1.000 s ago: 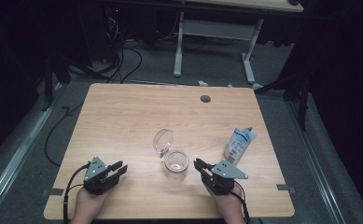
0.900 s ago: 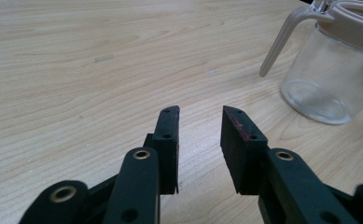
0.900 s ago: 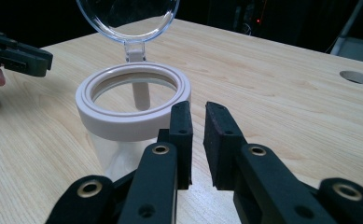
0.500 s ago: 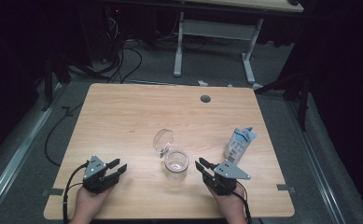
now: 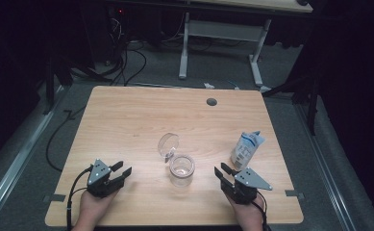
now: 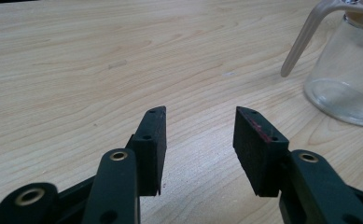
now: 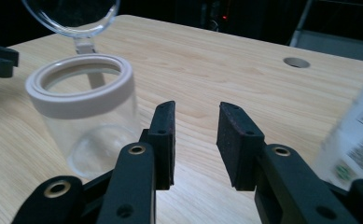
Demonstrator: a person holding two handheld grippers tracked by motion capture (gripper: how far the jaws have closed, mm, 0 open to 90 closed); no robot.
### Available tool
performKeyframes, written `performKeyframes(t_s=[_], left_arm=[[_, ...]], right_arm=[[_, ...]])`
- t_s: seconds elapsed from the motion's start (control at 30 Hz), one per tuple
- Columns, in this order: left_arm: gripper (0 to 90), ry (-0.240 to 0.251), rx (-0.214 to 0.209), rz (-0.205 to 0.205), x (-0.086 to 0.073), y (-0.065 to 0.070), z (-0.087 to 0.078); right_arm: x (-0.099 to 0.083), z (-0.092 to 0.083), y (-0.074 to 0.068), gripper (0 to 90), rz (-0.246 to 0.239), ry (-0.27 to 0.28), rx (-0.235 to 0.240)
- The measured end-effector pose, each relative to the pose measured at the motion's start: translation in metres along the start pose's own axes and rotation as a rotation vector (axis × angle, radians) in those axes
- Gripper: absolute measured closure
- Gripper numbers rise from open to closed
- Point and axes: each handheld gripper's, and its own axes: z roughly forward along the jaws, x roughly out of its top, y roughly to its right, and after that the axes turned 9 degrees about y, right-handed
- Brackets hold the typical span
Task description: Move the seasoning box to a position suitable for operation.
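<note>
Both hand-held grippers rest at the near edge of the tabletop [image 5: 127, 120]: the left hand-held gripper [image 5: 122, 171] and the right hand-held gripper [image 5: 221, 170] have just been opening, their jaws apart with bare wood between them. Between the two stands the jar [image 5: 181, 169], clear glass with a white rim, its round hinged lid [image 5: 168, 145] tipped up behind it. Nothing blocks either approach. A pouch [image 5: 246, 148] stands right of the jar, beyond the right gripper. The right gripper view shows the jar empty inside; the high view adds the cable hole [image 5: 211, 102] far back.
</note>
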Motion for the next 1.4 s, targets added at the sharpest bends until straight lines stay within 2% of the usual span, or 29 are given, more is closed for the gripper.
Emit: performKeyframes(t_s=[0.03,0.07,0.27,0.33,0.37,0.4,0.47,0.73,1.03,1.2,1.4], left_arm=[[54.6,0.0,0.0,0.0,0.0,0.0,0.0],[54.6,0.002,0.005,-0.006,0.0,-0.001,0.0],[54.6,0.001,0.001,-0.013,0.0,-0.002,0.001],[54.6,0.0,0.0,-0.014,0.0,-0.002,0.001],[54.7,-0.004,-0.002,-0.014,0.0,-0.002,0.002],[54.8,-0.004,-0.002,-0.014,0.0,-0.002,0.002],[55.1,-0.012,-0.005,-0.009,0.001,-0.001,0.002],[55.3,-0.017,0.005,-0.008,0.001,-0.001,0.003],[53.8,-0.008,-0.015,0.003,-0.001,0.001,0.001],[52.3,-0.013,-0.011,0.012,-0.001,0.003,0.0],[50.8,-0.013,-0.005,0.019,-0.002,0.004,-0.001]], right_arm=[[0.0,0.0,0.0,66.9,0.0,0.0,0.0],[-0.001,-0.005,0.004,65.6,0.008,-0.002,-0.022],[-0.001,-0.018,0.017,64.6,0.013,-0.004,-0.081],[-0.002,-0.02,0.019,64.4,0.016,-0.004,-0.089],[-0.003,-0.025,0.023,63.4,0.017,-0.002,-0.113],[-0.003,-0.025,0.023,63.4,0.017,-0.002,-0.113],[-0.005,-0.031,0.028,63.0,0.016,-0.002,-0.143],[-0.008,-0.04,0.043,59.3,0.04,0.004,-0.184],[-0.008,-0.029,0.061,56.6,0.048,-0.001,-0.214],[-0.008,-0.022,0.066,58.5,0.041,-0.004,-0.223],[-0.01,-0.009,0.078,62.6,0.062,-0.005,-0.234]])
